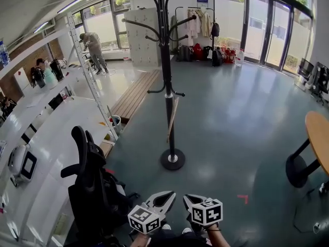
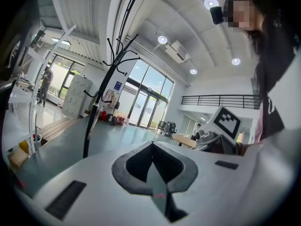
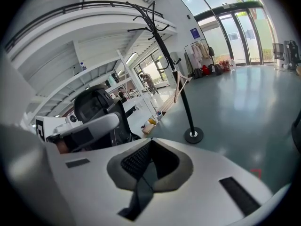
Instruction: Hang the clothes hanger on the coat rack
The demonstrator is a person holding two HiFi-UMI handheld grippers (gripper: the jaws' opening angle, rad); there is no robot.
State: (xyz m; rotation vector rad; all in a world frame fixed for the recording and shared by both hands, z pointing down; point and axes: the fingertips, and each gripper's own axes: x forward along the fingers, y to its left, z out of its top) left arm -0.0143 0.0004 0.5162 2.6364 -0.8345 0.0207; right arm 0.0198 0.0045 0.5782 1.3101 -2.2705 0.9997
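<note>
A tall black coat rack (image 1: 165, 60) stands on a round base (image 1: 172, 159) in the middle of the grey floor. A light wooden clothes hanger (image 1: 172, 116) hangs from one of its low hooks, beside the pole. The right gripper view shows the same hanger (image 3: 179, 84) against the rack (image 3: 165, 46). The left gripper view shows the rack (image 2: 101, 93) further off to the left. My left gripper (image 1: 168, 194) and right gripper (image 1: 188, 198) sit side by side at the bottom edge, well short of the rack. Both are shut with nothing between the jaws (image 2: 151, 144) (image 3: 150, 140).
A black office chair (image 1: 90, 184) stands close at my left, beside white shelving (image 1: 31, 112). A wooden bench (image 1: 136, 94) lies past the rack. A round wooden table (image 1: 318, 138) is at the right. Far back are a person (image 1: 95, 48) and a clothes rail (image 1: 203, 22).
</note>
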